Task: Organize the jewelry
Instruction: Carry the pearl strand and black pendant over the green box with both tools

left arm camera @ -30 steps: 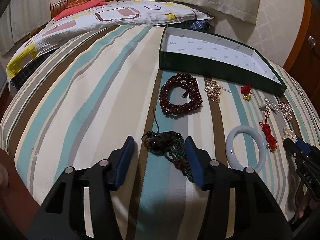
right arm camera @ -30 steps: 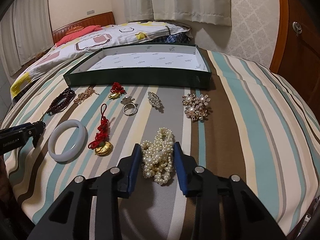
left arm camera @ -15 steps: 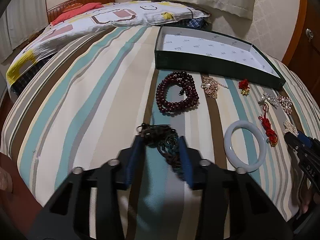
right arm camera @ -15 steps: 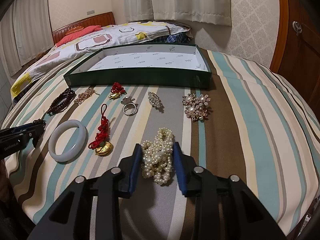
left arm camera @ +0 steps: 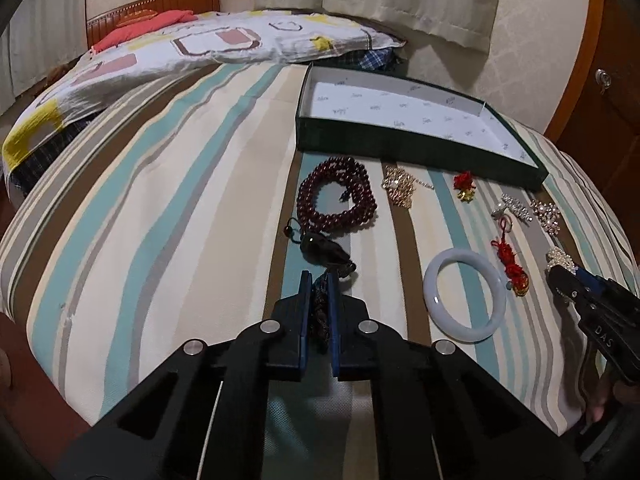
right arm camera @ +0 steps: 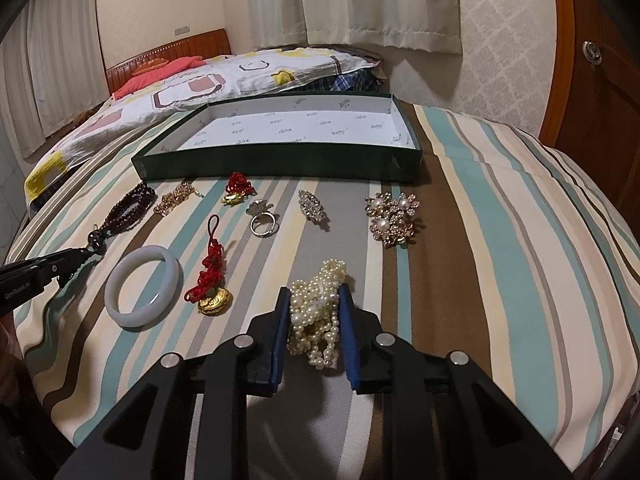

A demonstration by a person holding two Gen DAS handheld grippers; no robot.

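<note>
Striped bedding [right arm camera: 500,208] fills both views, with a green box [right arm camera: 280,164] lying open toward the top of each frame. At lower centre of the left wrist view our left gripper [left arm camera: 320,292] has its jaws pressed together on the cord of a dark pendant necklace [left arm camera: 324,252]. At lower centre of the right wrist view our right gripper [right arm camera: 316,304] is closing its jaws, and the pads press on a pearl strand [right arm camera: 318,312]. Between the two lie a white bangle [right arm camera: 142,286] and a red knot charm [right arm camera: 212,276]; a maroon bead necklace [left arm camera: 338,196] sits just below the box.
</note>
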